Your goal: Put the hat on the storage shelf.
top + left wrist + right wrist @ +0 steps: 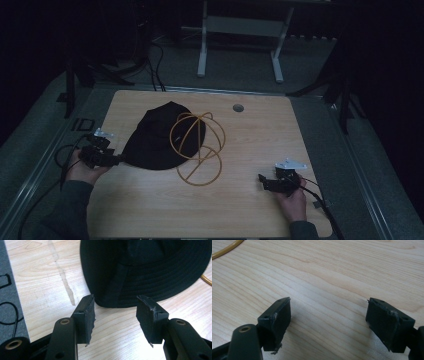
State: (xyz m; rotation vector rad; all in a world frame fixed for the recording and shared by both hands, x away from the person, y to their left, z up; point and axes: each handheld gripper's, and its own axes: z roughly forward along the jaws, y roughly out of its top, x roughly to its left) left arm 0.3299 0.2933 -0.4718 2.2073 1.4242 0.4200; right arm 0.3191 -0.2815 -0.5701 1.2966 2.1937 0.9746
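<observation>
Lying flat, black brimmed hat [150, 272].

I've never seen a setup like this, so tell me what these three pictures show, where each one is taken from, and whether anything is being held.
A person sits at a wooden table with a hand-held two-jaw tool in each hand. The high view looks down from above. It shows the left gripper beside a black hat, the right gripper apart over bare wood, and a yellow wire stand partly on the hat. The other two pictures come from cameras riding on the grippers. The left gripper's jaws stand open just before the hat's brim. Nothing is held.
</observation>
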